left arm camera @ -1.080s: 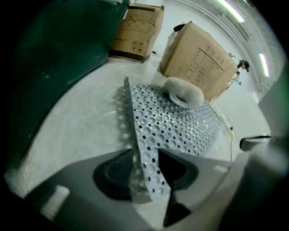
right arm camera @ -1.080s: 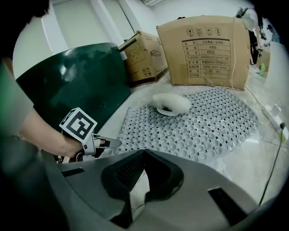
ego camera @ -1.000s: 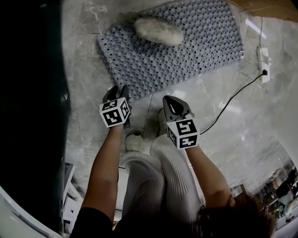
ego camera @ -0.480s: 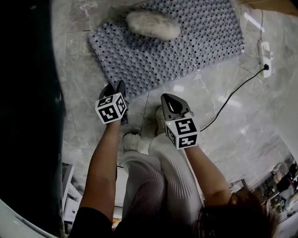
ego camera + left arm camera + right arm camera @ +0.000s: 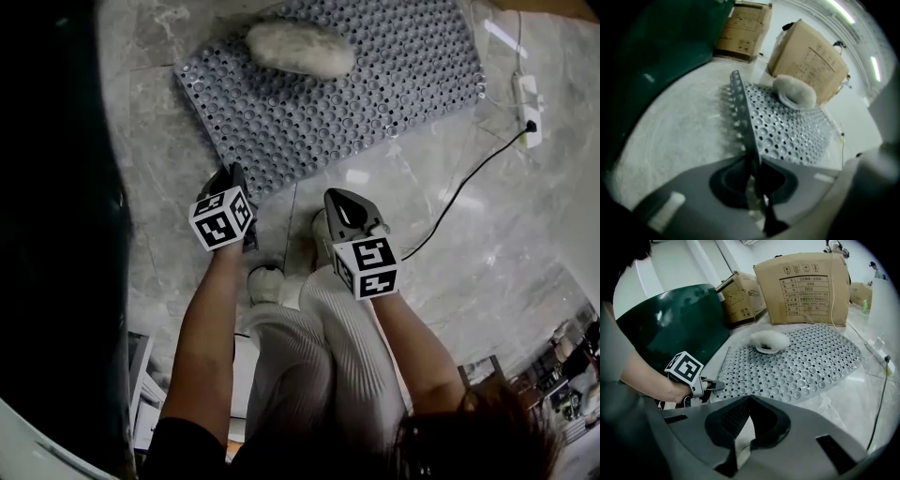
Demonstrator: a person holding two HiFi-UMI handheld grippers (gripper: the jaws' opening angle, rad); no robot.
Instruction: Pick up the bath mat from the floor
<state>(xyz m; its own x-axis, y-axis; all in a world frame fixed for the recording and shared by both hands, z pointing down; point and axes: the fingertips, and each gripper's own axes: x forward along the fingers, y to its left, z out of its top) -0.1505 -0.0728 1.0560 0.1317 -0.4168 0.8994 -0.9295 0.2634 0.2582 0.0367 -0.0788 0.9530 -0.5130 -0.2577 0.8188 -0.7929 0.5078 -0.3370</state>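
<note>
Left gripper (image 5: 235, 180) jaws just closed, pinching near edge of bath mat (image 5: 375, 94), which lies on floor, upper centre. Right gripper (image 5: 349, 208) shut, empty. 1 fluffy slipper (image 5: 300, 49) on top: lift slowly, tilt it off

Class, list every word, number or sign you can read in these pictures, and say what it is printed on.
"055" (as it appears): label on the large cardboard box.
Remaining lines of that label: too small to read.
Print on the smaller cardboard box: too blurred to read.
Nothing else legible.
</note>
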